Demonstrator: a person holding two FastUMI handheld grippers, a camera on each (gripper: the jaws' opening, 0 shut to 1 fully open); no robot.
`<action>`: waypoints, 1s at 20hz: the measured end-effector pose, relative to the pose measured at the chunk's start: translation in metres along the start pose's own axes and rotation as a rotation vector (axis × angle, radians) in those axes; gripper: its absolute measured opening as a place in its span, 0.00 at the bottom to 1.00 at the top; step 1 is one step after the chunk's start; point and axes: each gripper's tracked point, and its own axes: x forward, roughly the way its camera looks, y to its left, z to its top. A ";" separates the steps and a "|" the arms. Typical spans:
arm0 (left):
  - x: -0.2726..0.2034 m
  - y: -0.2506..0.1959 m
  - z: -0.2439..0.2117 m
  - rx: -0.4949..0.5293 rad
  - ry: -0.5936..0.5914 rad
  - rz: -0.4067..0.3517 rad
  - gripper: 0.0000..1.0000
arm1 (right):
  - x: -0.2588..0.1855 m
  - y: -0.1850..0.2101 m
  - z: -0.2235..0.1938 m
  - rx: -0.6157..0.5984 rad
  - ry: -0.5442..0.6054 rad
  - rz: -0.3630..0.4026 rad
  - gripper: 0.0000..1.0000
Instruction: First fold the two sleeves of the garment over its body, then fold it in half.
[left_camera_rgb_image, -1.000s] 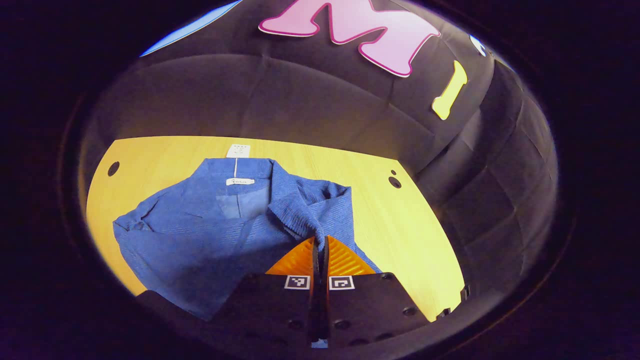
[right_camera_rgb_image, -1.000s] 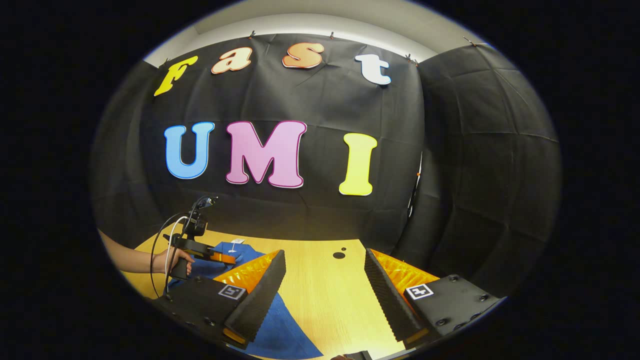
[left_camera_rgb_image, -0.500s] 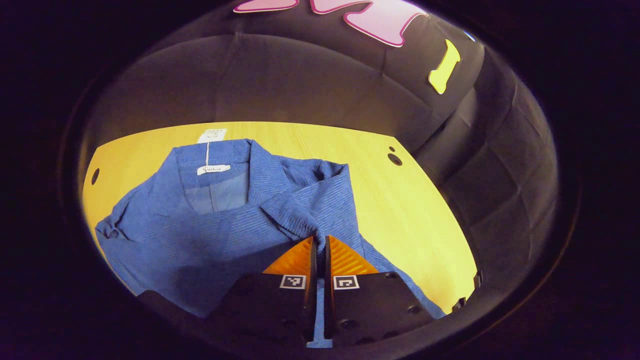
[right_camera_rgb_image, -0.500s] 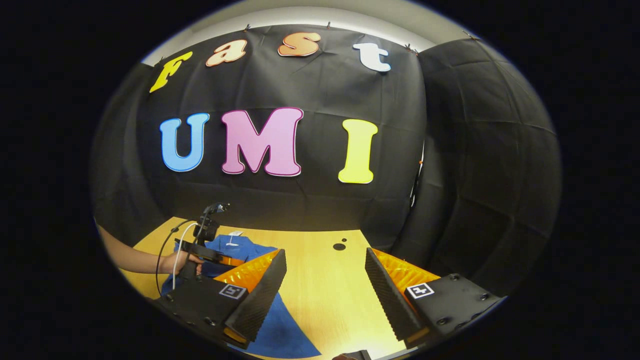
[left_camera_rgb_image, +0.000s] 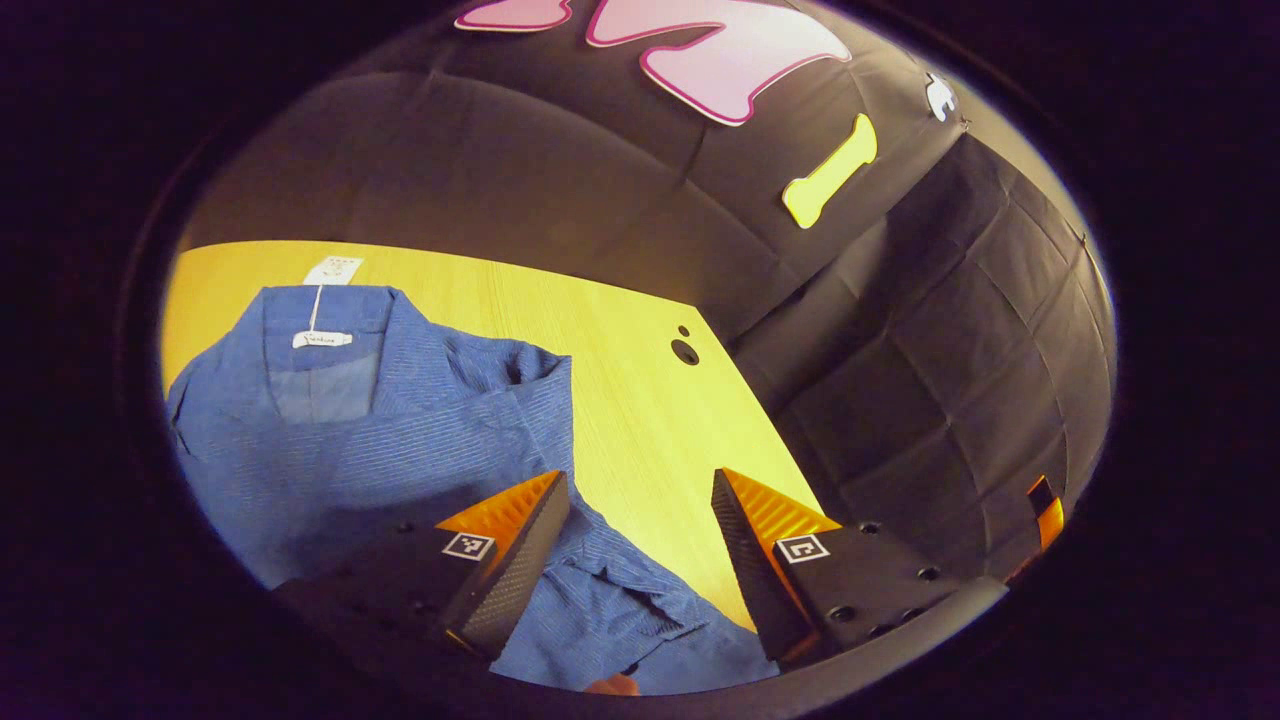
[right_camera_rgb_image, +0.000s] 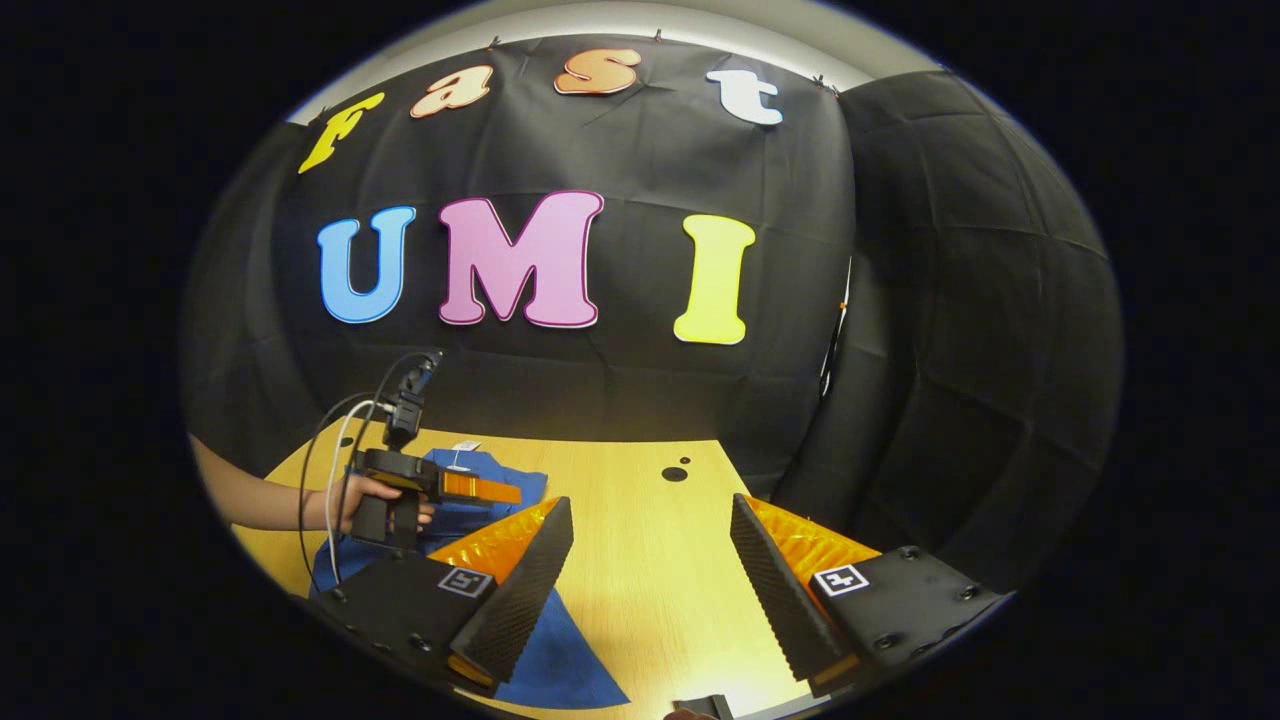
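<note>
**Sleeve laid over, blue garment awaits its second fold**

Spread flat on the yellow table (left_camera_rgb_image: 640, 400): a blue garment (left_camera_rgb_image: 400, 440), collar and white neck label (left_camera_rgb_image: 322, 340) toward the booth's black back wall, hem toward the camera. Folded across the body from the side nearer the table's two small dark holes (left_camera_rgb_image: 685, 350), what looks to be one sleeve, its fold raised in a soft ridge beside the collar. Seemingly unfolded yet, the other sleeve, at the garment's far side from those holes.

Poised just above the garment's lower half, the left gripper (left_camera_rgb_image: 640, 500), fingers spread wide and gripping nothing, one finger over blue cloth, the other over bare wood beside the garment's edge. In the right gripper view, that same tool farther off, held by a hand (right_camera_rgb_image: 350, 500) over the garment. Nearer the hem, the right gripper (right_camera_rgb_image: 650, 540), likewise spread wide and empty, one finger over a corner of cloth.

Judged from the layout: sleeve stage half done. Called for next: a reach to the remaining sleeve, a pinch near its cuff, a lift and carry across the body, with care not to drag the folded side loose. Only afterward, the fold in half.
</note>
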 end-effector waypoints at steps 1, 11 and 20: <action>-0.013 0.002 0.002 0.005 -0.024 0.037 0.85 | 0.001 0.001 -0.003 0.004 0.007 0.003 1.00; -0.211 0.032 -0.099 0.120 -0.131 0.479 0.85 | -0.003 0.044 -0.037 -0.023 0.031 0.084 1.00; -0.289 0.058 -0.287 -0.306 -0.043 0.704 0.85 | -0.006 0.082 -0.111 -0.145 0.145 0.190 1.00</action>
